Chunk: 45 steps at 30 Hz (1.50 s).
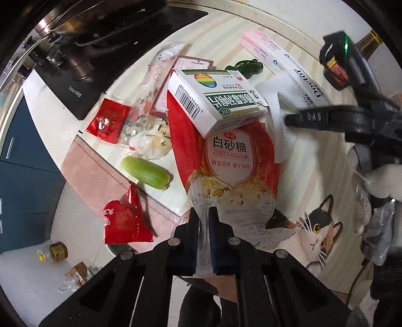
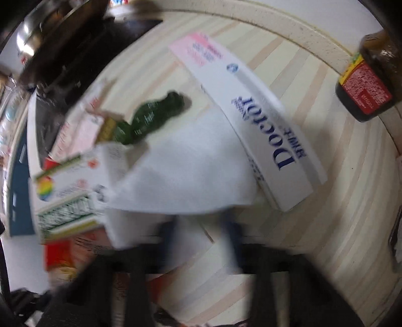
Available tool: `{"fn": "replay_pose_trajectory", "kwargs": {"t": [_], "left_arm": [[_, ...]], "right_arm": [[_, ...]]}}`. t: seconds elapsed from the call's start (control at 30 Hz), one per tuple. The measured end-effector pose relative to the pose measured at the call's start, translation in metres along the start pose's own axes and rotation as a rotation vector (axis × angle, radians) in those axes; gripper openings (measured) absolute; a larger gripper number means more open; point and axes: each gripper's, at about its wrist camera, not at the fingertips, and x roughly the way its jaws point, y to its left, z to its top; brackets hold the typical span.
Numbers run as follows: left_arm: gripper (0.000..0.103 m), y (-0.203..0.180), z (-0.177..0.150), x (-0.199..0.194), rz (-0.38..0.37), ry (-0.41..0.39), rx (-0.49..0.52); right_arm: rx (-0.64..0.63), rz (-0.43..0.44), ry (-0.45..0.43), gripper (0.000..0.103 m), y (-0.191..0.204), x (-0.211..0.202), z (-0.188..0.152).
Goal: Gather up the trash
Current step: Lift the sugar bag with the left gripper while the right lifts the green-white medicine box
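Gathering step: left tool (image 1: 204,221) clamped on sugar bag (image 1: 236,161) on the counter (image 1: 309,181), box (image 1: 216,100) atop; right tool (image 2: 201,226) apart at the tissue (image 2: 186,171), next needing closing, lifting.

This is looking like a home kitchen. A black induction cooktop (image 1: 75,83) is sitting at the far left of the pale striped bench (image 1: 301,32), with a steel pan (image 1: 57,22) standing on it, and blue cabinet doors (image 1: 22,161) with metal handles are showing below the bench's edge. Food packaging is lying across the bench: a white sugar bag (image 1: 233,171), red seasoning sachets (image 1: 108,120), a piece of green cucumber (image 1: 147,173), and a dark sauce bottle (image 2: 366,85) with a red label. A small oil bottle (image 1: 54,251) is lying on the white floor (image 1: 25,276).
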Motion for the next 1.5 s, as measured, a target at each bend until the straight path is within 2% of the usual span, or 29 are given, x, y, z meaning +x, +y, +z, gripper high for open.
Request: {"fn": "replay_pose_trajectory", "kwargs": {"t": [0.13, 0.33, 0.57, 0.63, 0.73, 0.8, 0.87, 0.93, 1.03, 1.13, 1.2, 1.27, 1.33, 1.4, 1.47, 1.5], "left_arm": [[0.004, -0.009, 0.004, -0.006, 0.017, -0.029, -0.001], [0.003, -0.019, 0.001, -0.045, 0.035, -0.100, 0.032], [0.003, -0.036, 0.021, -0.087, 0.057, -0.193, 0.110], [0.003, -0.040, 0.025, -0.095, 0.075, -0.223, 0.132], [0.003, -0.047, 0.027, -0.103, 0.157, -0.263, 0.184], [0.003, -0.054, 0.026, -0.103, 0.263, -0.300, 0.251], [0.003, -0.057, 0.026, -0.098, 0.326, -0.310, 0.293], [0.003, -0.054, 0.028, -0.091, 0.353, -0.305, 0.307], [0.003, -0.046, 0.031, -0.084, 0.335, -0.287, 0.290], [0.003, -0.038, 0.033, -0.082, 0.284, -0.264, 0.258], [0.003, -0.029, 0.034, -0.080, 0.161, -0.223, 0.191], [0.003, -0.015, 0.034, -0.069, 0.033, -0.162, 0.103], [0.003, -0.002, 0.030, -0.049, -0.060, -0.097, 0.017], [0.003, 0.008, 0.022, -0.027, -0.123, -0.037, -0.058], [0.003, 0.016, 0.012, -0.006, -0.190, 0.026, -0.133], [0.003, 0.019, 0.007, 0.003, -0.215, 0.053, -0.168]], "right_arm": [[0.043, 0.053, -0.053, 0.000, -0.012, -0.016, -0.013], [0.131, 0.123, -0.121, 0.000, -0.040, -0.063, -0.034], [0.200, 0.161, -0.186, 0.000, -0.061, -0.114, -0.055], [0.199, 0.149, -0.209, 0.000, -0.064, -0.128, -0.064], [0.201, 0.148, -0.228, 0.000, -0.057, -0.135, -0.069], [0.206, 0.150, -0.231, 0.000, -0.057, -0.139, -0.078], [0.219, 0.147, -0.234, 0.000, -0.058, -0.136, -0.083], [0.239, 0.149, -0.228, 0.000, -0.062, -0.134, -0.088], [0.257, 0.151, -0.223, 0.000, -0.066, -0.132, -0.097], [0.264, 0.151, -0.218, 0.000, -0.069, -0.130, -0.100], [0.263, 0.147, -0.204, 0.000, -0.070, -0.126, -0.099], [0.251, 0.143, -0.124, 0.001, -0.069, -0.110, -0.093], [0.262, 0.131, -0.052, 0.012, -0.068, -0.096, -0.087], [0.288, 0.188, -0.046, 0.056, -0.069, -0.092, -0.084], [0.311, 0.276, -0.060, 0.071, -0.067, -0.093, -0.079], [0.300, 0.325, -0.055, 0.072, -0.059, -0.092, -0.074]]}}
